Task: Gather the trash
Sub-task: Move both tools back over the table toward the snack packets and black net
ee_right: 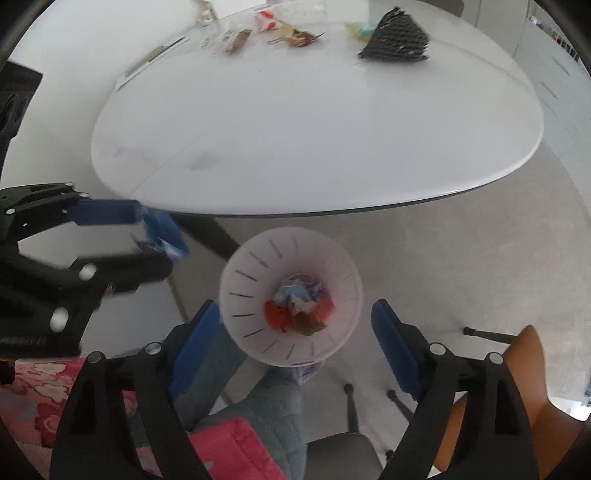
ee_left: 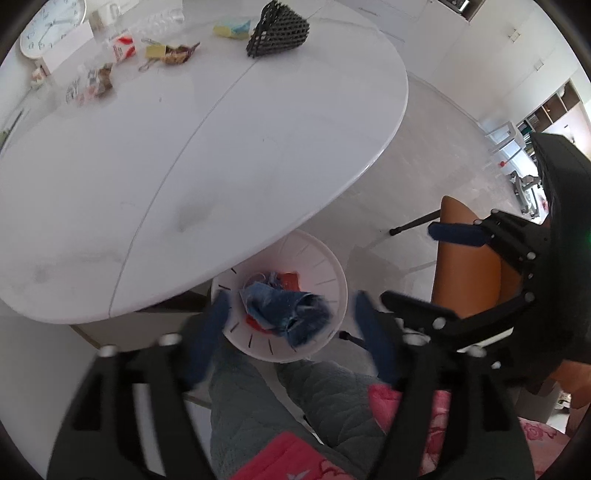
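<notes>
While both tools hang over the bin (ee_right: 258,258) on the floor by the near edge of the table (ee_right: 295,129), I judge the step in hand to be the drop-off. My left gripper (ee_left: 291,310) stands wide, and a crumpled blue wrapper (ee_left: 284,314) sits between its fingers. From the left wrist the wrapper lines up over the bin's mouth. From the right wrist it shows at the left fingertips, off to the side of the rim, and is blurred. I cannot tell whether it touches a pad or is loose. My right gripper (ee_right: 295,314) is wide too, with nothing between its fingers, and it looks straight down into the bin. Red, blue and brown scraps lie at the bottom. More litter sits well apart at the far side of the table: small wrappers (ee_left: 173,53), a red-and-white carton (ee_left: 123,46) and a black mesh piece (ee_left: 277,31). For the next move, I should confirm the blue wrapper lands inside the rim. Then I should lift both tools clear of the table edge and reach across to the far litter with the jaws kept wide for the pick.
</notes>
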The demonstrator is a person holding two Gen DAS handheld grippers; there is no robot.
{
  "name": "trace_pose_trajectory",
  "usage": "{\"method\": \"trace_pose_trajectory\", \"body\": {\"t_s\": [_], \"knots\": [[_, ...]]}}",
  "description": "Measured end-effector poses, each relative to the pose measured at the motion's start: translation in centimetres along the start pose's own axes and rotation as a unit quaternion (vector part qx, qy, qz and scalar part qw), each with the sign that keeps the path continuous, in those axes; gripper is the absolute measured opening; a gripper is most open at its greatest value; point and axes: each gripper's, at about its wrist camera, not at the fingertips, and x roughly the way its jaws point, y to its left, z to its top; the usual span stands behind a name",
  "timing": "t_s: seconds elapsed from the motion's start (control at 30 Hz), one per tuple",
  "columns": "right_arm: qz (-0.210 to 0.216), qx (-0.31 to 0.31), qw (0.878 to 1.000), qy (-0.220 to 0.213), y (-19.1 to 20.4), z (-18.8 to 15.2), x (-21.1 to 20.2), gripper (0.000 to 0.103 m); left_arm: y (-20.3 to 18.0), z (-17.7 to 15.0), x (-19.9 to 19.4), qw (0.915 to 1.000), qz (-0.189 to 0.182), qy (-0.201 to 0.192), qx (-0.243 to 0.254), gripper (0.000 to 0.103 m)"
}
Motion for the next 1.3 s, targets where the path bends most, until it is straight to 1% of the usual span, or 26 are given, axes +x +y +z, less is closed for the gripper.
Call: {"method": "trace_pose_trajectory", "body": {"t_s": [0.03,0.07,0.1,0.17,0.33,0.37,0.5,0.63,0.7,0.83,0.97,1.1,1.3], "knots": [[-0.002,0.003,1.0,-0.002,-0.4,0.0,-0.2,0.084,-0.3,0.1,-0.3,1.0,0.0,-0.005,0.005,0.08],[-0.003,0.009,1.0,-0.003,-0.9,0.1,-0.6,0.085,-0.4,0.2,-0.4,1.0,0.0,-0.006,0.007,0.083],[-0.005,0.014,1.0,-0.004,-1.2,0.1,-0.8,0.085,-0.5,0.4,-0.5,0.9999,0.001,-0.007,0.008,0.083],[-0.008,0.023,1.0,-0.009,-1.7,0.1,-1.1,0.09,-0.3,0.8,-0.9,0.9999,0.007,-0.008,0.003,0.09],[-0.011,0.044,0.999,-0.029,-2.3,1.6,-2.2,0.097,1.5,2.1,-2.9,0.9989,0.025,-0.029,-0.028,0.093],[-0.009,0.049,0.998,-0.033,-2.4,2.1,-2.5,0.099,2.1,2.5,-3.4,0.9983,0.031,-0.035,-0.035,0.095],[-0.004,0.062,0.997,-0.05,-2.6,4.4,-3.7,0.101,4.3,3.9,-5.6,0.9949,0.048,-0.065,-0.06,0.096],[-0.005,0.075,0.995,-0.062,-2.4,7.0,-3.9,0.101,7.0,5.6,-6.9,0.9912,0.074,-0.081,-0.073,0.096],[-0.006,0.083,0.994,-0.068,-2.5,8.8,-3.7,0.101,8.8,6.5,-7.1,0.9895,0.084,-0.085,-0.081,0.096],[-0.012,0.094,0.993,-0.077,-2.4,11.9,-3.2,0.101,12.9,8.8,-7.0,0.987,0.089,-0.087,-0.102,0.096],[-0.021,0.107,0.991,-0.081,-2.1,15.3,-2.1,0.101,16.2,11.3,-6.8,0.986,0.093,-0.09,-0.105,0.096],[-0.027,0.121,0.989,-0.082,-2.2,18.0,-0.9,0.101,18.8,13.8,-6.2,0.9855,0.096,-0.093,-0.105,0.096],[-0.037,0.136,0.986,-0.088,-2.4,21.6,0.2,0.101,22.5,17.4,-4.9,0.9829,0.097,-0.096,-0.124,0.096]]}}
